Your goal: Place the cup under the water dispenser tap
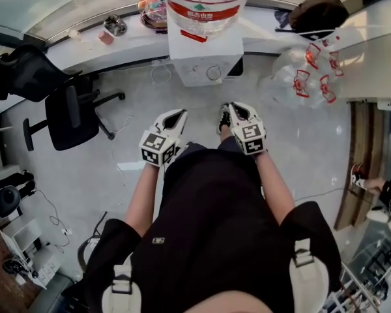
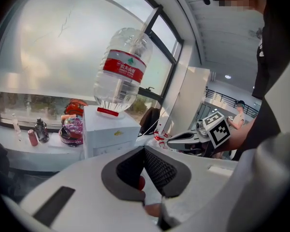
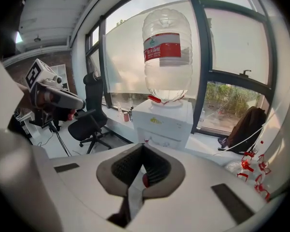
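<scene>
Long white worktop (image 1: 130,47) runs under the window (image 3: 232,47), which has dark frames, hazy glass and greenery outside low on the right. White box water dispenser (image 1: 205,60) sits on the worktop with its back to the glass. A big clear bottle (image 1: 205,5) with a red label is upended in its top. Its small tap (image 3: 146,140) shows on the front face, with nothing under it that I can see. Left of the dispenser on the worktop are a colourful bundle (image 1: 153,5), a small dark jar (image 1: 115,23) and a small pinkish pot (image 1: 106,36); cannot tell whether that pot is the cup. Right of the dispenser lie clear bags with red handles (image 1: 306,77), and a dark backpack (image 1: 319,12) is further along by the window. Floor (image 1: 293,129) is pale grey and speckled, with thin cables trailing across the left part. A black office chair (image 1: 72,116) stands left, well clear of the dispenser. The person, in a black shirt (image 1: 215,227), stands facing the dispenser with bare forearms out. Left claw (image 2: 145,151) has its pads meeting at the tips with nothing gripped. Right claw (image 3: 143,147) is likewise fully closed and empty. Both are held side by side over the floor, pointed toward the dispenser and well short of it.
</scene>
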A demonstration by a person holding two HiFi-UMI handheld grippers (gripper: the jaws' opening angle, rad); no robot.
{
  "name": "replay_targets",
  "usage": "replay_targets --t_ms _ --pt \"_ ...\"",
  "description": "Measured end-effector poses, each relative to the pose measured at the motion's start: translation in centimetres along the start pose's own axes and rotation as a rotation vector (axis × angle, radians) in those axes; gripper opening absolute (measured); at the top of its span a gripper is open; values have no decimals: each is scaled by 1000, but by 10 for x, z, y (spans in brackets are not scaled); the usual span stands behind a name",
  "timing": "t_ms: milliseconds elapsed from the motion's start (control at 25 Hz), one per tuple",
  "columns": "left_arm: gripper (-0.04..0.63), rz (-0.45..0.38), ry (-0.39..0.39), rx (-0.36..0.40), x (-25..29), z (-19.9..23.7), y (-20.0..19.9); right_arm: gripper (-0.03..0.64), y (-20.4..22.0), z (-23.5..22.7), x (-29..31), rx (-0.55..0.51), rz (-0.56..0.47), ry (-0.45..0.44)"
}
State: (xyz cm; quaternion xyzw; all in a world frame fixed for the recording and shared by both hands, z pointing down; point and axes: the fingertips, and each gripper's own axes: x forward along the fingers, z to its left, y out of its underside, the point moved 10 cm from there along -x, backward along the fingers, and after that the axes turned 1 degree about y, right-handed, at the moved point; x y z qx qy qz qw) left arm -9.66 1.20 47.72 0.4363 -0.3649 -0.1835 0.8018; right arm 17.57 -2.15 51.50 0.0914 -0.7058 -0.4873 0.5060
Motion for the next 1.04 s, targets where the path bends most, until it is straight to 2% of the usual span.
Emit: replay_targets --t_ms 560,1040 --pt "-6 -6 66 49 -23 -18 3 -6 4 40 -48 -20 -73 76" --pt "-6 -20 60 37 -44 -24 14 -6 14 56 -63 -31 -83 85"
